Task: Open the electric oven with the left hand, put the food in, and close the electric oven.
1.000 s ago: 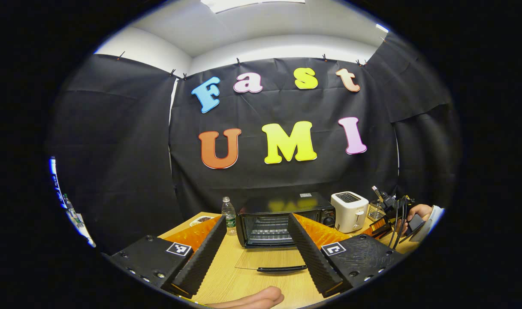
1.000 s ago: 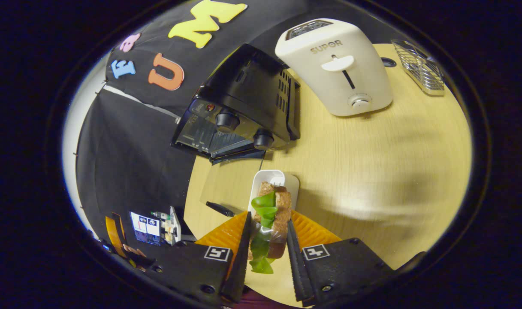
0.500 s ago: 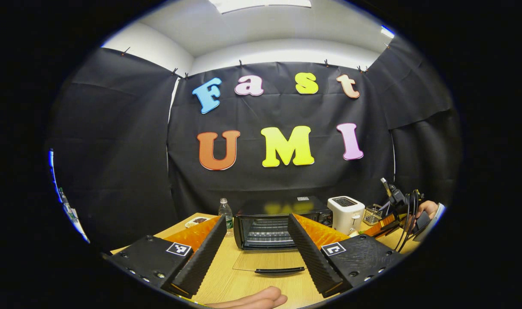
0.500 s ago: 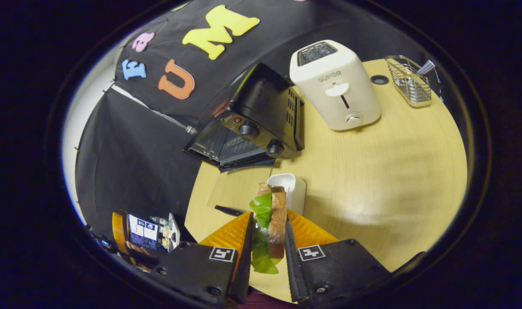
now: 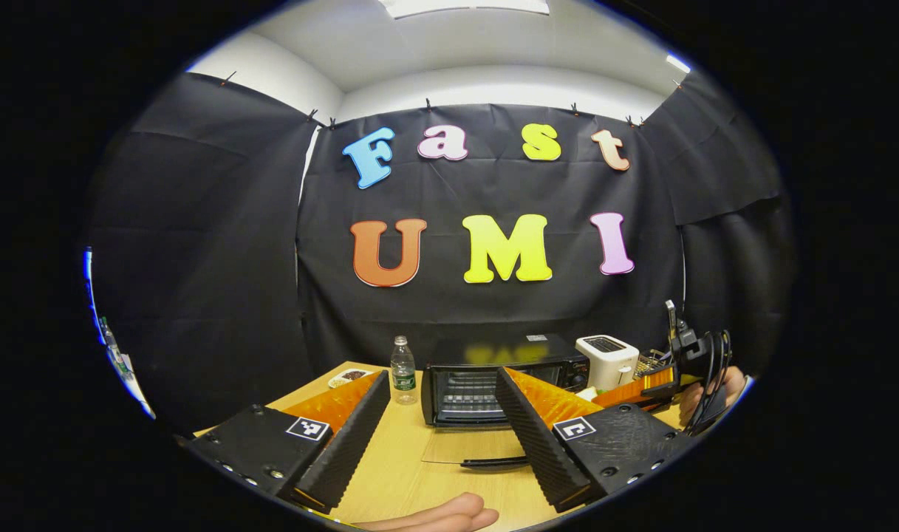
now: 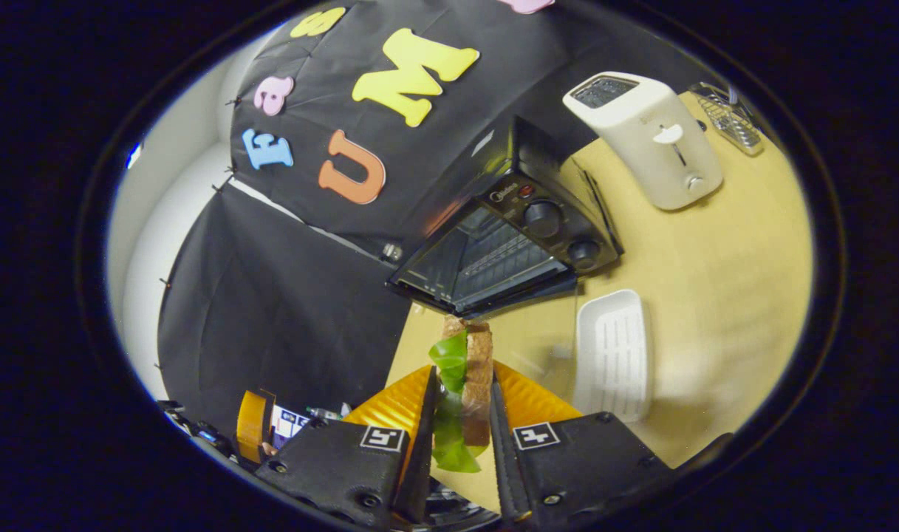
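Left gripper view: left gripper (image 5: 440,443), fingers spread wide, nothing between them, above wooden table (image 5: 397,473). Electric oven (image 5: 502,369) ahead, glass door (image 5: 467,445) folded down flat; water bottle (image 5: 402,371) just left of it, white toaster (image 5: 606,360) right.

Right gripper view: right gripper (image 6: 460,443) clenched on sandwich (image 6: 470,380) with lettuce, held in air before the oven's open mouth. White tray (image 6: 613,355) on table beside; wire basket (image 6: 737,122) beyond toaster.

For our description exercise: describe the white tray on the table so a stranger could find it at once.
Start at the black electric oven with its door open on the wooden table. Just in front of its knobs lies the white ribbed rectangular tray, flat and empty, unlike the tall white toaster behind.
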